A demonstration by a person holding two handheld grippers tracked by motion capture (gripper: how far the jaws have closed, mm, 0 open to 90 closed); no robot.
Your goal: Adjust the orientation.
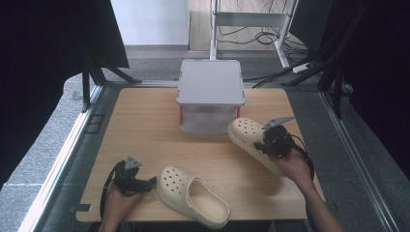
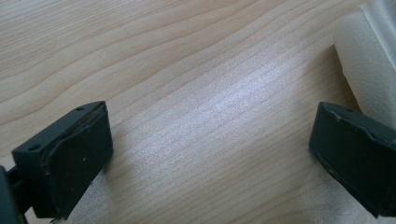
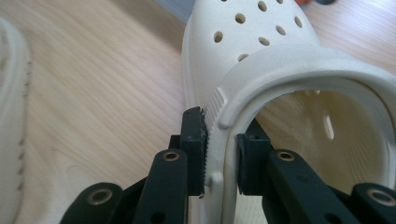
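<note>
Cream clog (image 3: 261, 56) side wall is pinched in our right tool (image 3: 219, 154); our left tool (image 2: 210, 154) rests spread on the counter (image 1: 145, 125).

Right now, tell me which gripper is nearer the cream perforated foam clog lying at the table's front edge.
Left. The left gripper sits open just beside the toe of the cream perforated foam clog; the right gripper is farther off, clamped on the second cream clog.
</note>
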